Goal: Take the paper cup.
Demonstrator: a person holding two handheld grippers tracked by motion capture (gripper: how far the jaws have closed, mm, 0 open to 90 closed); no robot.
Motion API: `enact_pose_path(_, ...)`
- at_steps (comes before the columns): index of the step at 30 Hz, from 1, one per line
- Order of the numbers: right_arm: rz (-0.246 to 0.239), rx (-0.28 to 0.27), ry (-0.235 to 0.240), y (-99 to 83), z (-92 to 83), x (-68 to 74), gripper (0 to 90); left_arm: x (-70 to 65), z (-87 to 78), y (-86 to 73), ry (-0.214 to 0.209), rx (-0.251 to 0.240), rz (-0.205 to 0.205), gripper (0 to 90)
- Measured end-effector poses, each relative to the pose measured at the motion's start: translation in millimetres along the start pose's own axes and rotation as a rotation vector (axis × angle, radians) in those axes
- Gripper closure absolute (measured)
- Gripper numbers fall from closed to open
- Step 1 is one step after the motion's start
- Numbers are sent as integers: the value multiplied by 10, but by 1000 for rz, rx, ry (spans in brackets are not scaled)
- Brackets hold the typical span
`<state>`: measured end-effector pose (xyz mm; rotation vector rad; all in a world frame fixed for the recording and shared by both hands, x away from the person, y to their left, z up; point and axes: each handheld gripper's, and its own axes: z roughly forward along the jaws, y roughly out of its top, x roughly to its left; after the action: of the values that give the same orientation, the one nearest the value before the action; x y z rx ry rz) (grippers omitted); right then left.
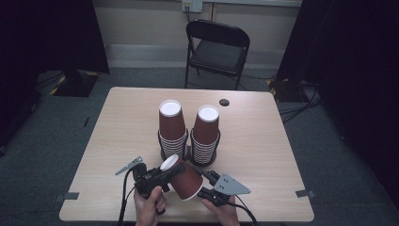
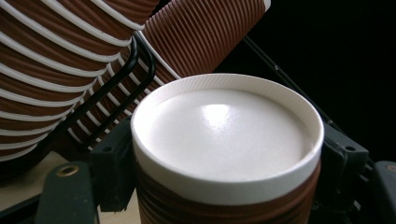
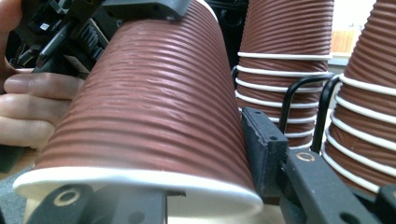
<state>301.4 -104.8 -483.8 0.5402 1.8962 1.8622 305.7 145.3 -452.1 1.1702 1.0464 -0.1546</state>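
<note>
Near the table's point(image 1: 117, 117) front edge, the left gripper point(image 1: 162, 175) clamps the narrow white base of a loose brown cup point(image 1: 184, 181), and the right gripper point(image 1: 207, 186) seems closed on its wide rim end, though the jaws are partly hidden. Just behind stand two cup stacks point(image 1: 170, 127) in wire holders. Uneven pulling could crush the ribbed wall or knock the stacks.

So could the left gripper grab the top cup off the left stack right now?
Probably not yet: the left gripper is shut on a loose cup, which the right gripper holds too. The way to the left stack looks free.
</note>
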Motion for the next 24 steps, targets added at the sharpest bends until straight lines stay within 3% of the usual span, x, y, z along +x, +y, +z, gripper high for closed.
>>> enact_pose_path(10,-38,6,-31,-31,-23,20,827,-22,-23,-2,24,-24,69,208)
enact_pose_path(11,-38,6,-31,-31,-23,20,827,-22,-23,-2,24,-24,69,203)
enact_pose_path(15,-31,25,-29,-38,-33,28,849,-18,-17,33,60,-17,141,193)
enact_pose_path(19,-28,30,-29,-35,-43,17,851,-22,-6,63,65,-14,149,191)
enact_pose_path(20,-15,37,-31,-27,-46,7,853,-15,-16,95,85,-34,171,192)
enact_pose_path(24,-5,49,-27,-31,-42,-9,854,6,-39,164,111,-60,176,177)
